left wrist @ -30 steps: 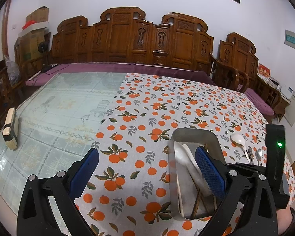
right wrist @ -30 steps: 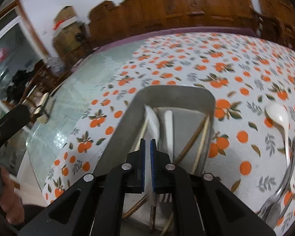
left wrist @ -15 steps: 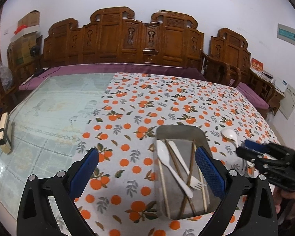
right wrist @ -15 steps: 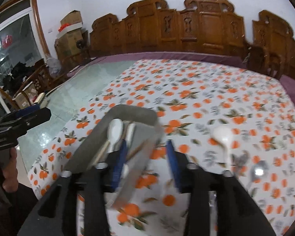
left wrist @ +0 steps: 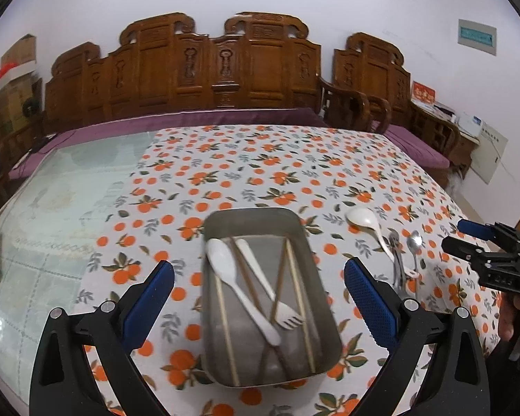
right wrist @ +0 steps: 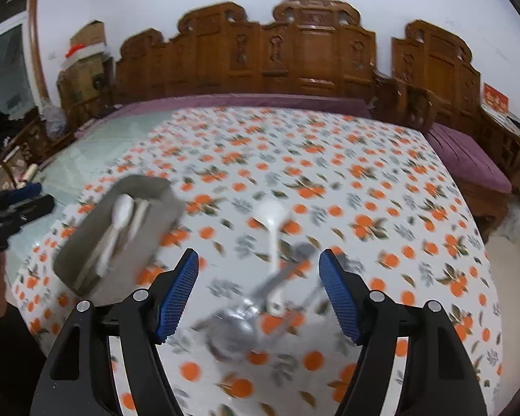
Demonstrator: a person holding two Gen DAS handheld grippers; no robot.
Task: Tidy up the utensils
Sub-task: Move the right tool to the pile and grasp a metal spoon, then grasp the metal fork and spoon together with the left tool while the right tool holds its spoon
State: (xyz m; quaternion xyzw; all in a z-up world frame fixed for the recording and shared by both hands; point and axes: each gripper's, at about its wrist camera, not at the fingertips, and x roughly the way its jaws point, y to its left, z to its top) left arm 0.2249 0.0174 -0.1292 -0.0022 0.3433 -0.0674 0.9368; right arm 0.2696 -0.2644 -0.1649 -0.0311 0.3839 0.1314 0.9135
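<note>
Right gripper [right wrist: 258, 291] jaws are opening with nothing between them; I've swung off the metal tray [left wrist: 211, 228], where the white spoon [left wrist: 239, 287] now lies, toward the loose spoons [right wrist: 270, 222] on the tablecloth. Left gripper [left wrist: 259, 294] hangs wide, empty, framing the tray.

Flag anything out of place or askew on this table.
A white spoon, a metal spoon and a fork lie loose and overlapping on the cloth, outside the tray. Inside it, the chopsticks and utensils are crisscrossed, not aligned.
</note>
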